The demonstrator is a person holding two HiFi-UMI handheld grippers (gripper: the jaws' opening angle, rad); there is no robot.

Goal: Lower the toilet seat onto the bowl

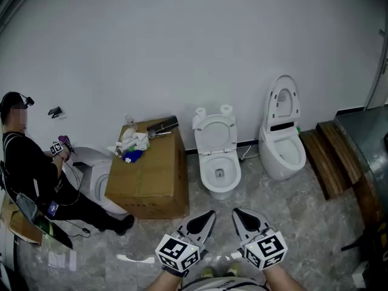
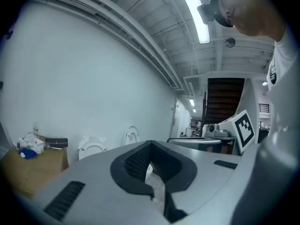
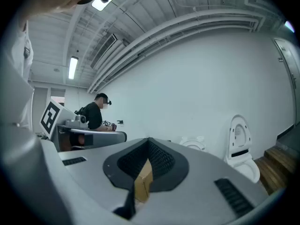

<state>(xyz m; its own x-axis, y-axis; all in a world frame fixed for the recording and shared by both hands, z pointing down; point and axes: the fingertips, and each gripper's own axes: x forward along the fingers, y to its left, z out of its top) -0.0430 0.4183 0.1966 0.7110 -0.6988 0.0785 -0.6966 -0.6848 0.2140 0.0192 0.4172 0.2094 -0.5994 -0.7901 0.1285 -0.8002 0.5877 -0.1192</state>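
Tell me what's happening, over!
Left gripper and right gripper shut, empty. Middle toilet seat up, untouched; right toilet seat up too. Box beside, not blocking.

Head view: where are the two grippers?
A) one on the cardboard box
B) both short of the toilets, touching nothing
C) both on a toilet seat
B: the left gripper and right gripper hang over bare floor, apart from the middle toilet.

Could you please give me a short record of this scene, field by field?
Middle toilet seat: raised, off the bowl
Right toilet: lid up
Cardboard box: left of the bowl, clutter on top
Left tool: shut, empty, short of the bowl
Right tool: shut, empty
Person: seated at far left
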